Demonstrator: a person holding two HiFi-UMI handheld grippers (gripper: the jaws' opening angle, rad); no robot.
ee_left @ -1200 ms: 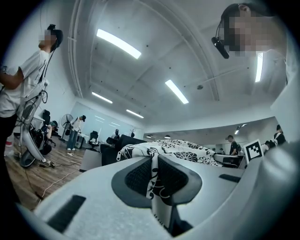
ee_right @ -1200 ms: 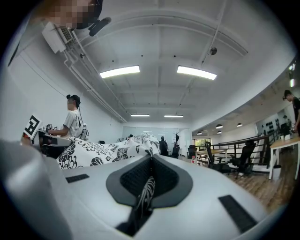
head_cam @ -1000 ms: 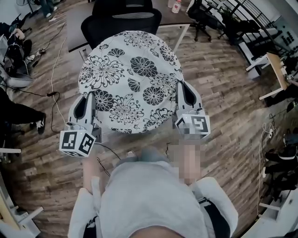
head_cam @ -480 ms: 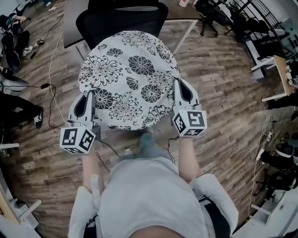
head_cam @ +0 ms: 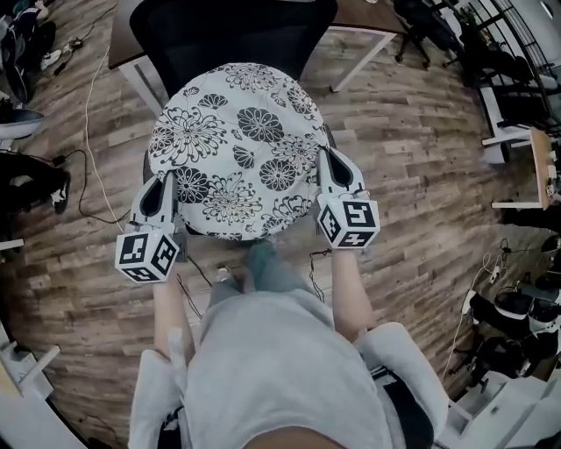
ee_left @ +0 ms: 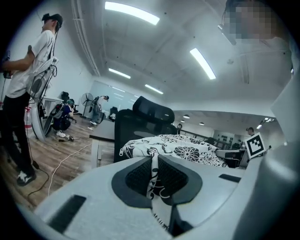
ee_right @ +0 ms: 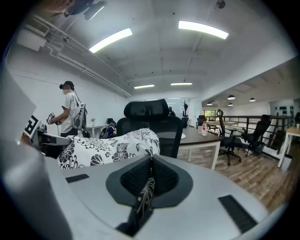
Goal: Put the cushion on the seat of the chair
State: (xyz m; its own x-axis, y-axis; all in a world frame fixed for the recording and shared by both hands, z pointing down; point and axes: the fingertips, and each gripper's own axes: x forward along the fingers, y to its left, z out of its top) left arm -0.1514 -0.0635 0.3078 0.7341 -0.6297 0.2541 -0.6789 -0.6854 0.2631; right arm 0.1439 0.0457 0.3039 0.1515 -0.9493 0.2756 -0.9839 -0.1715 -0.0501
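In front of the black chair [head_cam: 232, 31], a person [head_cam: 280, 368] in a grey top stands and holds out 2 grippers, 1 in each hand. Between them hangs the round cushion [head_cam: 241, 145], white with black flowers. The left gripper [head_cam: 164, 184] is clenched on the left edge of the cushion; in the left gripper view a thin fold of the printed cloth [ee_left: 153, 176] is pinched between the 2 dark pads [ee_left: 138, 176], and the rest of the cushion [ee_left: 183, 150] spreads out beyond the jaws. The right gripper [head_cam: 331, 165] grasps the opposite edge in the same way; in the right gripper view its pads [ee_right: 164, 176] press together on a narrow strip of the fabric [ee_right: 146, 190].

From the head view the cushion covers the place of the seat, just before the backrest, with its far edge close to the backrest. The seat itself is hidden under it, so I cannot tell if the cushion touches the seat or is above it. Behind the chair stands a desk [head_cam: 359, 13] with a brown top. A thin cable [head_cam: 88, 167] lies on the wooden floor [head_cam: 412, 175] at the left. Another person [ee_left: 26, 61] stands at the left of the room.
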